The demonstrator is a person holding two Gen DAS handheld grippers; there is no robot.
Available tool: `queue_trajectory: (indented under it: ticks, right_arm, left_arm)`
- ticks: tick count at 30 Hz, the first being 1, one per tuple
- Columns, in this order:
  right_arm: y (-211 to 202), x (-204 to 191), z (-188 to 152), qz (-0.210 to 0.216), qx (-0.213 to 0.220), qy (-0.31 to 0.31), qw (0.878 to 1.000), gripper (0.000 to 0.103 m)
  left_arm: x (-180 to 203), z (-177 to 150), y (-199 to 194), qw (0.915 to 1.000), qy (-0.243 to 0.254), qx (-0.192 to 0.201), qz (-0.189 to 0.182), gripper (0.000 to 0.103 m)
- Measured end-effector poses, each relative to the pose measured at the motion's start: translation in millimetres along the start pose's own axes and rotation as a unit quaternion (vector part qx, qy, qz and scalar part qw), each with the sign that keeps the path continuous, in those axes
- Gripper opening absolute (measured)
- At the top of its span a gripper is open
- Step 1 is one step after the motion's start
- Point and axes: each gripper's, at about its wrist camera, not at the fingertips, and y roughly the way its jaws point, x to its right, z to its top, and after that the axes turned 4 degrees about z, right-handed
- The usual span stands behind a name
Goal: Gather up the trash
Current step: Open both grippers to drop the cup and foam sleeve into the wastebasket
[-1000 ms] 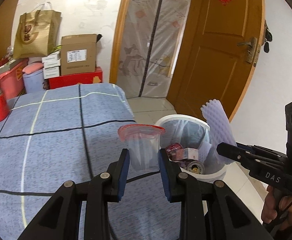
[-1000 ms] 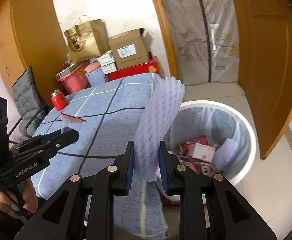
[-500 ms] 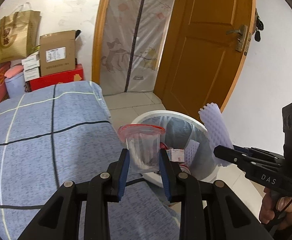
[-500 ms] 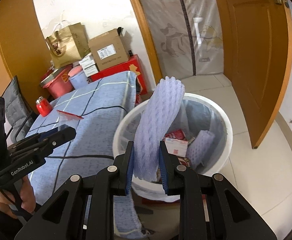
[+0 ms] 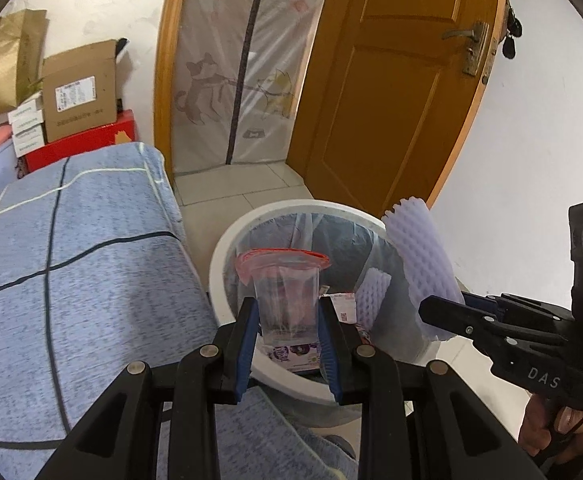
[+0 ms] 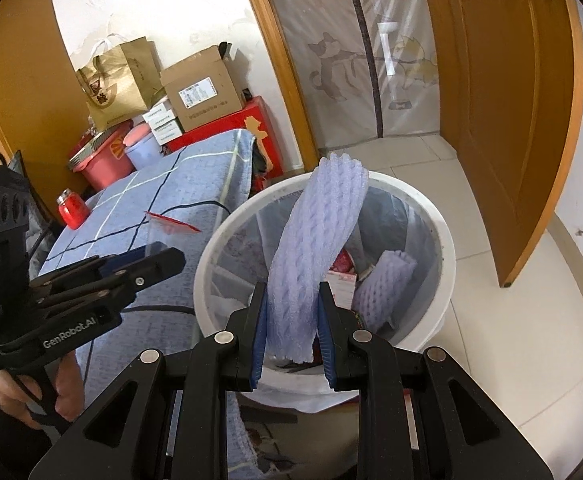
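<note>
The surface (image 5: 71,280) wears a blue checked cloth; a white bin (image 6: 445,280) stands beside it. Over the bin, the right claw (image 6: 291,320) pinches a purple foam net (image 6: 315,248), and the left claw (image 5: 287,334) clamps a clear red-topped bag (image 5: 285,292).

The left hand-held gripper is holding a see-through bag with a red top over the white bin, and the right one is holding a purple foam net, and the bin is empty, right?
Not quite: the round white plastic bin is not empty. The right wrist view shows another purple foam net and red-and-white packets already inside. The rest holds: the left hand-held gripper grips the clear plastic bag with a red zip top, and the right hand-held gripper grips the long purple foam net.
</note>
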Motion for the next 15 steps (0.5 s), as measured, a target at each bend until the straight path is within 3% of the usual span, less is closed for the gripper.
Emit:
queue_trajectory:
  ticks: [8, 12, 15]
  right_arm:
    - [8.2, 2.9, -1.1, -0.001, -0.010, 0.004, 1.000, 0.024]
    - [13.1, 1.2, -1.0, 0.001, -0.016, 0.005, 1.000, 0.024]
    - [17.2, -0.5, -1.4, 0.004, -0.020, 0.003, 1.000, 0.024]
  left_arm:
    - [5.0, -1.5, 21.9, 0.9997, 0.008, -0.018, -0.015, 0.031]
    - [2.9, -3.1, 30.4, 0.9995, 0.002, -0.027, -0.017, 0.040]
    - [0.0, -5.2, 28.9, 0.9995, -0.004, -0.026, -0.019, 0.040]
